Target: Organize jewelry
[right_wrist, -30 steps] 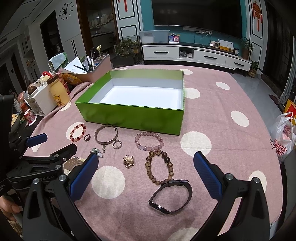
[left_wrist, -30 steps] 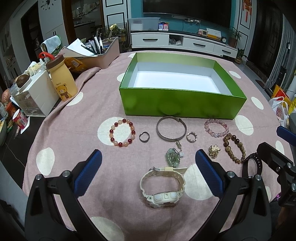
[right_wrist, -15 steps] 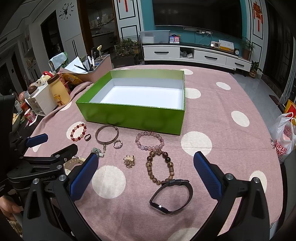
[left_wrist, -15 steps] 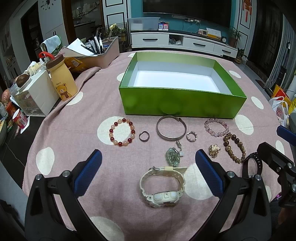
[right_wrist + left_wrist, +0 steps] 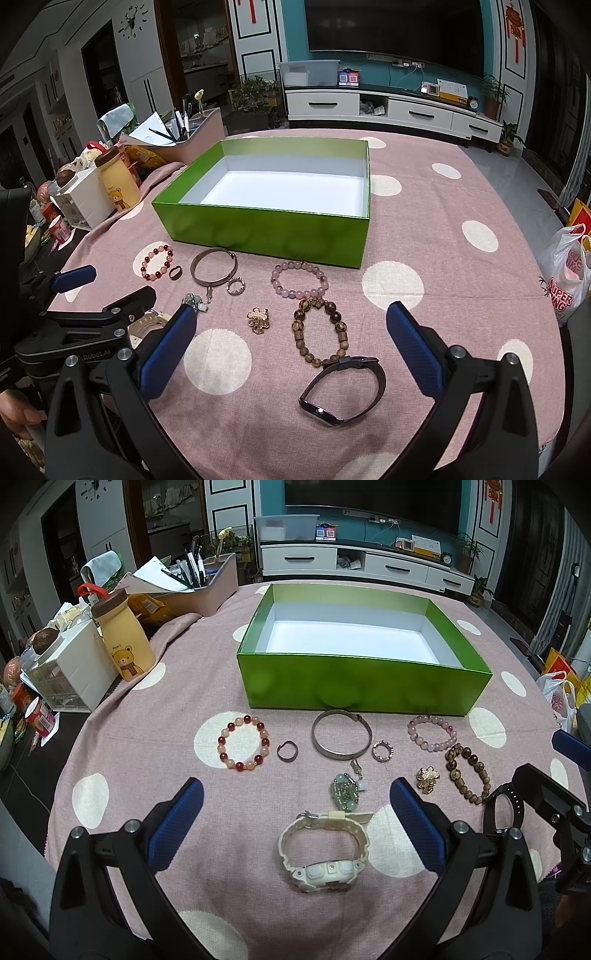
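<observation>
With both pairs of fingers spread wide and empty, we should lower the left gripper (image 5: pixel 295 819) around the white watch (image 5: pixel 324 849) lying near us on the tabletop (image 5: pixel 147 731), then carry it into the green box (image 5: pixel 364 690).

We see both fisheye views evenly lit from overhead, with the white floor of the green box (image 5: pixel 354 642) glaring brightest and its glossy near wall carrying soft dark reflections. The pink dotted tablecloth (image 5: pixel 424 206) and the jewelry on it are sharp and cast only faint shadows. Toward the edges, straight lines bow strongly, the corners go black, and the far room is dimmer.
</observation>
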The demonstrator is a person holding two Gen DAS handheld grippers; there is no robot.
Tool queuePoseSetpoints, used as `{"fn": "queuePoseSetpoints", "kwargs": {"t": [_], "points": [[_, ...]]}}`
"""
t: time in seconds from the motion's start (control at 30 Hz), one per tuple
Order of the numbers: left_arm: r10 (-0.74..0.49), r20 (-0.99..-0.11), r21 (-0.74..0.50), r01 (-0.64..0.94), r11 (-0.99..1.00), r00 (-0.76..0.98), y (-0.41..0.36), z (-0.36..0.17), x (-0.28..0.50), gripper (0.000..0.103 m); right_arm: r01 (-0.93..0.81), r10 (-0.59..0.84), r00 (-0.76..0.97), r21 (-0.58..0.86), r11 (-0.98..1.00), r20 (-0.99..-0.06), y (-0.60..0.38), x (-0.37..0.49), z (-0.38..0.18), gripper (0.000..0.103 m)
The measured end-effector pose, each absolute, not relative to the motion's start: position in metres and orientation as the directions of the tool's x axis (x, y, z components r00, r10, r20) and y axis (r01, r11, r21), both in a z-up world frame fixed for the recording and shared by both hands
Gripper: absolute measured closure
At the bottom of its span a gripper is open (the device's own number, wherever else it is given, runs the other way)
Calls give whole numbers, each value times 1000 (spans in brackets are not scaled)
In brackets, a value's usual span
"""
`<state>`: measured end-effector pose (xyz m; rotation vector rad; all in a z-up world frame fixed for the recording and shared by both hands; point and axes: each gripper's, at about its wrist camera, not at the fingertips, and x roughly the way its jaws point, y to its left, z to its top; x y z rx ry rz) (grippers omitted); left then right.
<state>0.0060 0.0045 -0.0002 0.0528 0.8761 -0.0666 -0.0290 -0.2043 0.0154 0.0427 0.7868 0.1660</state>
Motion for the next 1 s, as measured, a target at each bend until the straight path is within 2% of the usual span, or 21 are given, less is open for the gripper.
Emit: {"fn": "queuePoseSetpoints", "kwargs": {"t": [0.73,1.0], "points": [[-41,-769,13,79,997,638,4,0,6,2,-133,164,694,99,986,-701,-204,-29,17,1],[-146,-782,-137,61,989,606,29,-4,12,2,-83,169,719,158,984,-675,-241,-34,21,1]]}}
